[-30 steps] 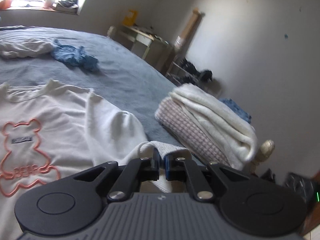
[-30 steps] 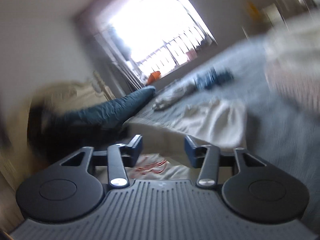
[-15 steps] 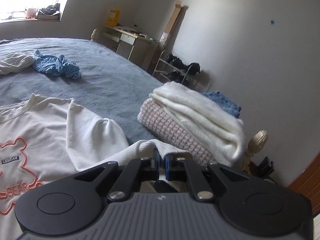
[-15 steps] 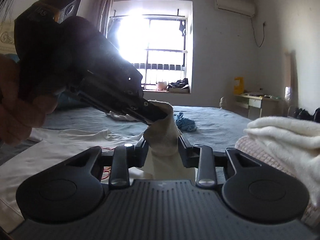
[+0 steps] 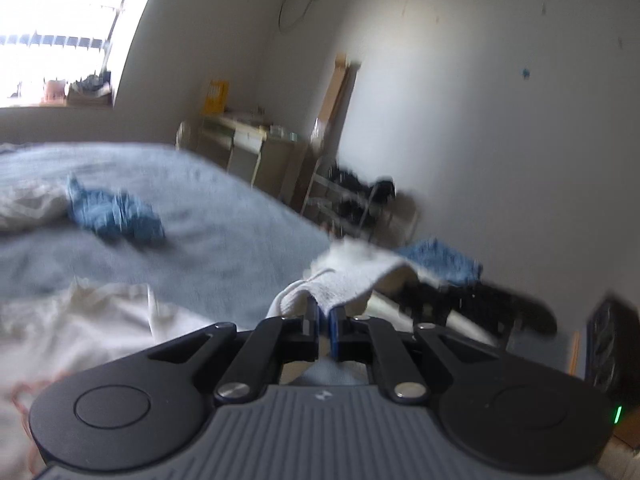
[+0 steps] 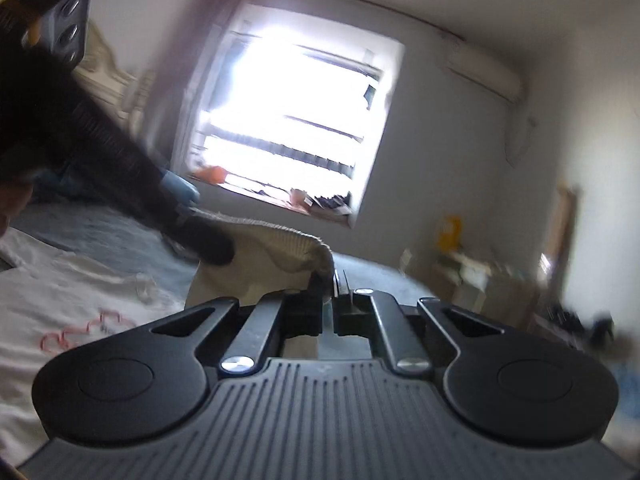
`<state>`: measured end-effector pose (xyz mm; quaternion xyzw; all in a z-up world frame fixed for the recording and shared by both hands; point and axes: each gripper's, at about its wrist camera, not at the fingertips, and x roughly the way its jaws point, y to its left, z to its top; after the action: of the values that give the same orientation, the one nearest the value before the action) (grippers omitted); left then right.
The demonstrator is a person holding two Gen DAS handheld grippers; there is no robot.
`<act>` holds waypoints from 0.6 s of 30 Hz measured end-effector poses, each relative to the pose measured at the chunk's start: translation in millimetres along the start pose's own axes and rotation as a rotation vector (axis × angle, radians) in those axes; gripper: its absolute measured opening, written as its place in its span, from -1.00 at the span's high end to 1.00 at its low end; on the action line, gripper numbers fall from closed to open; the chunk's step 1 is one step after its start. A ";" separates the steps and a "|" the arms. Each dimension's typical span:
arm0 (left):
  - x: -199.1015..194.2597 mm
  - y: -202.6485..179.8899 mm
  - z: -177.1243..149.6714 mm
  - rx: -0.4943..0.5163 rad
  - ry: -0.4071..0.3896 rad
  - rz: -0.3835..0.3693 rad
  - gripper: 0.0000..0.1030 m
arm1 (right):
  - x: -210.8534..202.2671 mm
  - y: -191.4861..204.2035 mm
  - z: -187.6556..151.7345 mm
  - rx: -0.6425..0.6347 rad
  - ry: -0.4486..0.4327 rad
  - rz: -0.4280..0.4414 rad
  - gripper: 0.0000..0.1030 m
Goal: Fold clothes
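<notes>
A white sweatshirt [image 5: 80,320] with an orange bear print [image 6: 80,332] lies spread on the grey bed. Its ribbed sleeve cuff [image 5: 348,276] is lifted off the bed. My left gripper [image 5: 324,312] is shut on one end of that cuff. My right gripper [image 6: 335,284] is shut on the other end, so the cuff [image 6: 280,248] hangs stretched between the two. In the right wrist view the left tool comes in from the upper left, dark and blurred. Both views are smeared by motion.
A crumpled blue garment [image 5: 116,216] and a white one [image 5: 24,208] lie further up the bedspread [image 5: 224,240]. Blue folded fabric [image 5: 440,260] shows beyond the cuff. A desk [image 5: 248,148] and shoe rack [image 5: 352,196] stand along the wall; a bright window [image 6: 288,128] is behind.
My right gripper's jaws closed onto the cuff that the left gripper was holding up. Both grippers rose with it, and the right one rolled.
</notes>
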<state>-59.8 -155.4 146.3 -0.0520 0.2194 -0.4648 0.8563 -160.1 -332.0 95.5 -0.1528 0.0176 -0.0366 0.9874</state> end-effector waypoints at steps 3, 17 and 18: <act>-29.9 -5.0 19.2 0.011 -0.087 -0.030 0.90 | 8.6 -28.7 40.9 0.001 -0.056 0.079 0.96; -89.2 -46.2 -128.4 0.147 0.172 -0.134 0.89 | -117.2 2.6 -55.3 0.203 0.187 0.216 1.00; -89.6 -46.1 -143.0 0.144 0.199 -0.127 0.89 | -124.9 4.2 -65.1 0.222 0.210 0.207 1.00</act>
<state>-198.3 -91.5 60.7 0.0419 0.2656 -0.5355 0.8006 -287.3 -337.8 35.1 -0.0355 0.1321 0.0475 0.9895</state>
